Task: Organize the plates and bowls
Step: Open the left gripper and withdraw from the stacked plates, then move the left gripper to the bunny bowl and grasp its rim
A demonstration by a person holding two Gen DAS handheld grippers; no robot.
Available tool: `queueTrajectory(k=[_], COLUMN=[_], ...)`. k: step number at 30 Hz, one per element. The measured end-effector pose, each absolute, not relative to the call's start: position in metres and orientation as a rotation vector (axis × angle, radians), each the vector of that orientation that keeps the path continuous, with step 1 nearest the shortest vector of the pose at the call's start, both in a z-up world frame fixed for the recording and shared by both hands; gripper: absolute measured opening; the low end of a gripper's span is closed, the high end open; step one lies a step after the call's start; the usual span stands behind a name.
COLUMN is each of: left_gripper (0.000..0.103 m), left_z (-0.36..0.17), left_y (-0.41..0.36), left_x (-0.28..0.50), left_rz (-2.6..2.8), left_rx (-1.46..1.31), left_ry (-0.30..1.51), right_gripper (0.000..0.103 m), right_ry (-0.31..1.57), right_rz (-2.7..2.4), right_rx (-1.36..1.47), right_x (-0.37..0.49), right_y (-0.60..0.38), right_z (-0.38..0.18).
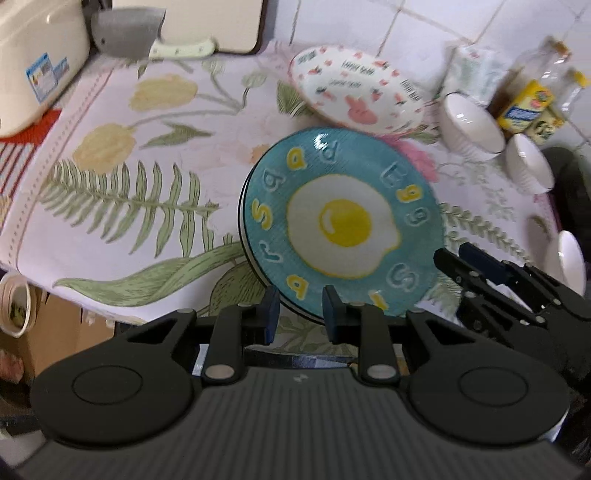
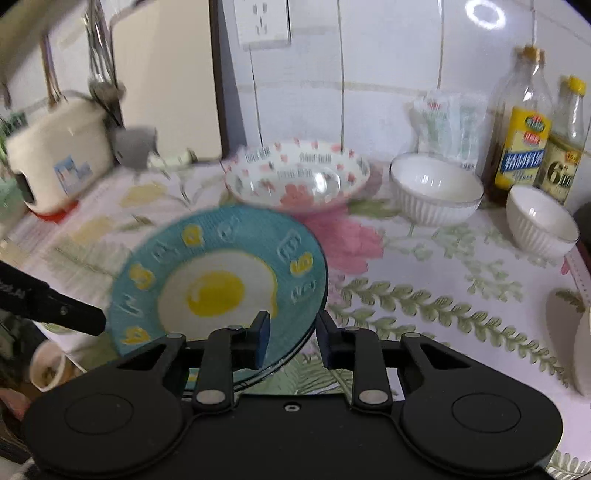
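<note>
Black jaws of the left gripper [image 1: 301,314] stand narrow, clamped on the near rim of the blue plate [image 1: 343,221], which hangs tilted above the flowered tablecloth [image 1: 147,122]. The right gripper [image 2: 291,332] straddles the plate's opposite rim, also narrow; whether its pads press I cannot tell. A fried egg is painted on the plate, ringed by raised letters, among them "E", "g", "g" and "S"; the rest blur.

Just behind the plate sits an empty patterned bowl [image 1: 354,85] with pink hearts, a pink rabbit and barcode-like marks. Beside it stand two empty white ribbed bowls, a larger [image 2: 436,188] and a smaller [image 2: 539,221]. Another white dish [image 1: 570,258] shows at the table's edge.

Against the tiled wall stand two oil bottles. The taller bottle [image 2: 522,122] has a yellow and blue label too blurred to read. The shorter bottle [image 2: 565,147] bears a large "6". At the far side sit a cream rice cooker [image 1: 37,62] with a blue sticker and a cleaver [image 1: 125,33].
</note>
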State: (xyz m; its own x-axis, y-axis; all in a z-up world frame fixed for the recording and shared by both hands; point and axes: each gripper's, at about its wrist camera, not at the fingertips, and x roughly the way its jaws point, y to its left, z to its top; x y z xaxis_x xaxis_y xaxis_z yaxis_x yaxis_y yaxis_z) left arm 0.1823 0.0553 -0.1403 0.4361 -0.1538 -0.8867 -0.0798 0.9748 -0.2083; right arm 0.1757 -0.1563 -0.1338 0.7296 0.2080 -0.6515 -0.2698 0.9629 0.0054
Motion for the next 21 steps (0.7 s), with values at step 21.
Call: queueTrajectory(k=[21], left_gripper=[0.028], left_z=[-0.089], left_y=[0.103], left_x=[0.219], left_rz=[-0.180], left_rx=[-0.226], left_ry=[0.719], right_gripper=[0.066], right_ry=[0.396], right_rz=[0.345], right_rx=[0.036], right_x=[0.195], right_y=[-0.180], right_z=[-0.081])
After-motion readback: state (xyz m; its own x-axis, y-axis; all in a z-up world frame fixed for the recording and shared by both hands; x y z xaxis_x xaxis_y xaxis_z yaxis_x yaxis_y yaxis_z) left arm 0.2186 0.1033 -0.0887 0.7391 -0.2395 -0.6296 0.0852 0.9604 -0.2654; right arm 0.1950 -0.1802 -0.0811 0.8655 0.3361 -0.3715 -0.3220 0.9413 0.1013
